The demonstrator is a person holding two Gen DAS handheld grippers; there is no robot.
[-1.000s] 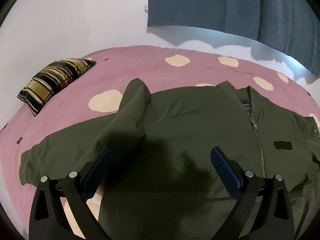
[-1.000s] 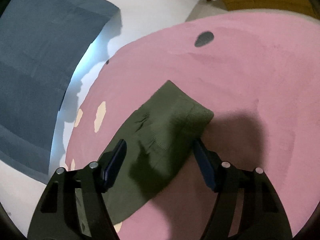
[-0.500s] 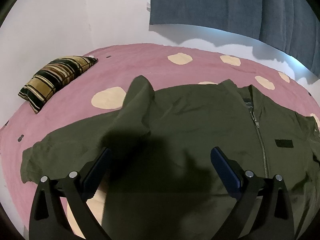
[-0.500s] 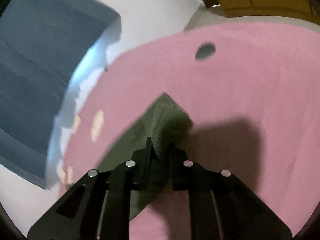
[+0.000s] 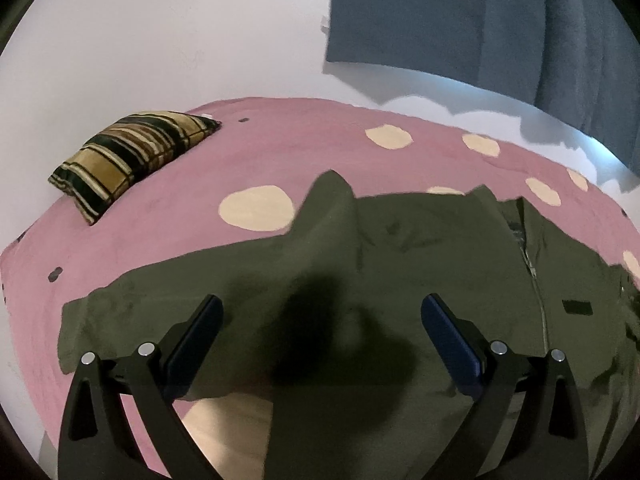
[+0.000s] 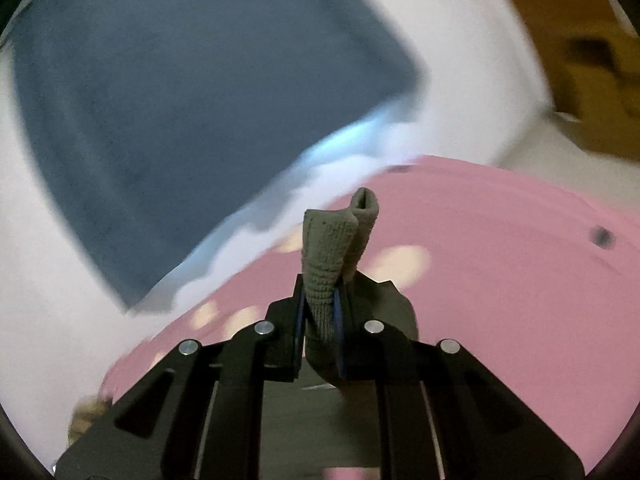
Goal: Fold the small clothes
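- Olive jacket (image 5: pixel 400 280) lies front-up and mostly flat on the pink bed (image 5: pixel 160 216); zipper (image 5: pixel 532 272) runs near-to-far on the right part of the left wrist view; collar at the far edge.
- One sleeve lies out to the left on the bed; a peak of fabric stands up at the far left shoulder area.
- Ribbed sleeve cuff (image 6: pixel 332 256) is bunched and pinched upright in the right gripper (image 6: pixel 320 320), fingers nearly closed on the knit; cuff is raised clear of the bed, with more olive cloth trailing below and behind the fingers.
- Left gripper (image 5: pixel 320 336) hovers over the near body of the jacket, fingers (image 5: pixel 448 332) spread wide, holding nothing; its shadow falls on the cloth.
- Step in hand, as I read it: first sleeve fold, right side, cuff lifted and ready to carry across.
- Next move likely calls for swinging the cuff inward over the chest and laying it flat, maybe with the left gripper pinning the body so it does not drag.
- Risk: knit cuff is a small bite and could slip; right wrist view is motion-blurred.
- Around: striped pillow (image 5: pixel 128 156) far left on the bed, blue curtain (image 5: pixel 480 24) on the white wall behind.
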